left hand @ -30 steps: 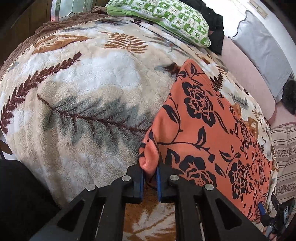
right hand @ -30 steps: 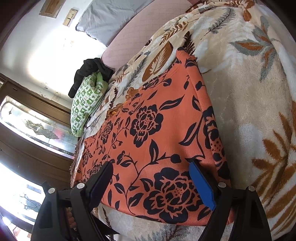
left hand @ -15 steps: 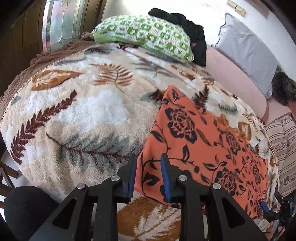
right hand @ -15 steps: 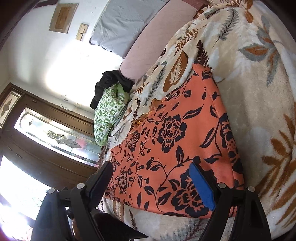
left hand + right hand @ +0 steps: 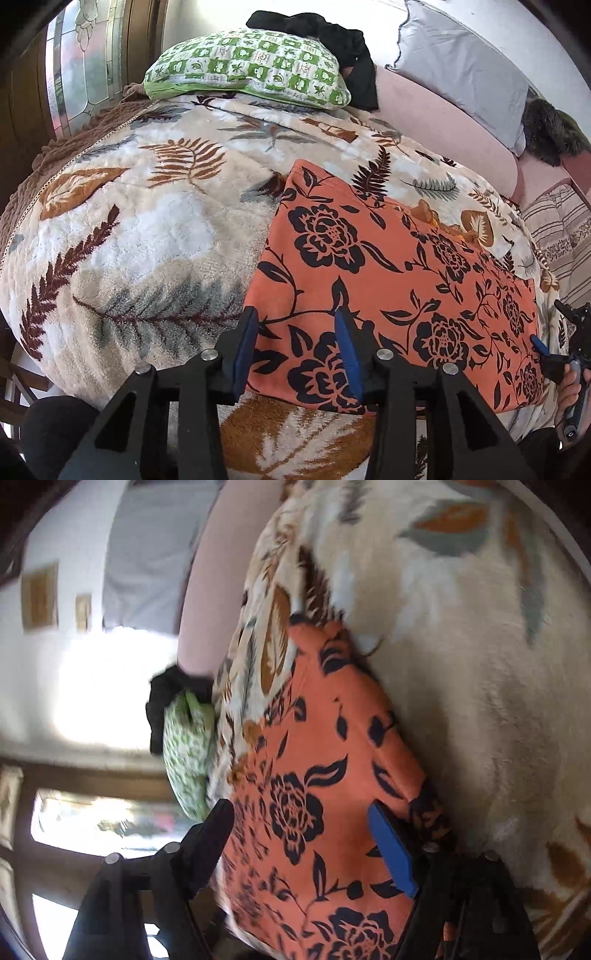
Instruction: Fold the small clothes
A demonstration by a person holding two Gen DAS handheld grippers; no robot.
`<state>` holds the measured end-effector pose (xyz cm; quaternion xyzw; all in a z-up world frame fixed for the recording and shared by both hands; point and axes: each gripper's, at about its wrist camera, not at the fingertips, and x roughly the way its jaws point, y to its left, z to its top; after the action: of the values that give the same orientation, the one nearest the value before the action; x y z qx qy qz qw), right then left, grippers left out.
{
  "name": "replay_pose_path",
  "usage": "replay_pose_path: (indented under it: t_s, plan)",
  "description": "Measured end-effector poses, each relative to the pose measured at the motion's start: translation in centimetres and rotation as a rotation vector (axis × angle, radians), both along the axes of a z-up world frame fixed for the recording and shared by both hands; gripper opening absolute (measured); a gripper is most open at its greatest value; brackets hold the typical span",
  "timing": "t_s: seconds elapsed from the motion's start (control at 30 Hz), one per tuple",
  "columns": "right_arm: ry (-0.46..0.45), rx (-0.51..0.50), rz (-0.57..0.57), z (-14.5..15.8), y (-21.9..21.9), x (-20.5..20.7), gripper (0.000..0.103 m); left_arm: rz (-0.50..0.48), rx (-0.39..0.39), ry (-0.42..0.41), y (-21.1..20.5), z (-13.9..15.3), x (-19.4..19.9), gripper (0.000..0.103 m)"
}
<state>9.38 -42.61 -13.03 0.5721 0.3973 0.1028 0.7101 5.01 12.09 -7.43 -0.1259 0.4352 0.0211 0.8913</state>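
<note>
- Left wrist view: orange floral cloth (image 5: 388, 280) lies flat, folded to a rough rectangle, on the leaf-print blanket (image 5: 147, 229); near corner sits just under the cam, far corner points toward the pillows.
- Cloth edges look tidy; small rumpled bit along far-right edge, detail too small to read.
- Left gripper (image 5: 299, 347) over the near-left corner of the cloth, jaws partway apart and opening; blue pads straddle the corner w/o pressing on it – nothing gripped.
- Right gripper (image 5: 543, 350) seen at far right edge of the left view, by the cloth's right end, w/ part of a hand (image 5: 570, 387) on it.
- Right wrist view: blurred. Right gripper (image 5: 303, 834) jaws wide but closing; cloth (image 5: 314, 775) shows betw. the fingers, pads not pinching it. No hold.
- Blanket (image 5: 480, 664) runs beyond the cloth on all sides.
- Beyond: green-white patterned pillow (image 5: 247, 70) at the bed's far end, black garment (image 5: 332, 40) heaped behind it.
- Grey pillow (image 5: 461, 66) against the wall, pink sheet (image 5: 436, 114) below it.
- Striped fabric (image 5: 554, 236) at right edge; stained-glass door panel (image 5: 85, 66) at left.
</note>
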Motion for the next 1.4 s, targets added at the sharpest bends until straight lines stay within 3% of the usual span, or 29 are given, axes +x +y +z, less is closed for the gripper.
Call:
replay_pose_path:
  t_s: [0.07,0.2,0.4,0.5,0.53,0.6,0.7,0.8,0.93,1.07,1.17,1.27,1.37,1.4]
  plan:
    - [-0.052,-0.089,0.043,2.5,0.9,-0.3,0.085,-0.005,0.01,0.001,-0.2,0.1,0.0,0.052]
    - [-0.079,-0.063,0.091,3.6,1.8,0.8,0.086,-0.028,0.013,0.025,-1.0,-0.2,0.4,0.054]
    - [-0.054,0.061,0.05,1.2,0.3,6.8,0.086,-0.034,0.055,0.024,-1.4,0.4,0.0,0.056]
    - [0.034,0.003,0.005,-1.9,-1.2,9.2,0.085,-0.025,0.062,0.037,-1.1,0.3,0.2,0.059]
    - [0.028,0.056,-0.024,-2.5,-1.8,9.2,0.085,-0.028,0.065,0.043,-1.1,0.2,0.3,0.059]
    - [0.019,0.061,-0.039,-1.4,-2.1,8.8,0.085,-0.027,0.072,0.046,-1.2,0.1,0.6,0.06]
    - [-0.022,-0.056,0.007,1.5,-1.0,6.6,0.086,-0.04,0.067,0.06,-1.6,-0.2,1.0,0.061]
    - [-0.037,-0.099,0.042,3.0,0.7,1.9,0.086,-0.07,0.071,0.062,-2.2,-0.4,0.9,0.065]
    - [-0.033,-0.063,0.049,3.5,3.1,-5.8,0.086,-0.079,0.053,0.045,-2.8,-0.4,0.7,0.07]
    - [0.043,0.011,0.0,1.0,4.3,-11.8,0.087,-0.121,0.047,0.051,-4.1,-0.7,0.6,0.07]
    - [0.103,0.051,-0.068,-1.4,3.7,-13.1,0.087,-0.149,0.053,0.058,-4.6,-0.8,0.3,0.07]
    - [0.104,0.076,-0.117,-2.3,2.8,-12.9,0.087,-0.139,0.059,0.056,-4.4,-0.7,-0.3,0.07]
    - [0.048,0.103,-0.131,-2.4,1.8,-11.7,0.087,-0.106,0.048,0.062,-3.7,-0.8,-0.5,0.07]
    - [0.085,0.125,-0.144,-3.2,1.6,-11.3,0.087,-0.1,0.046,0.067,-3.5,-0.8,-0.5,0.07]
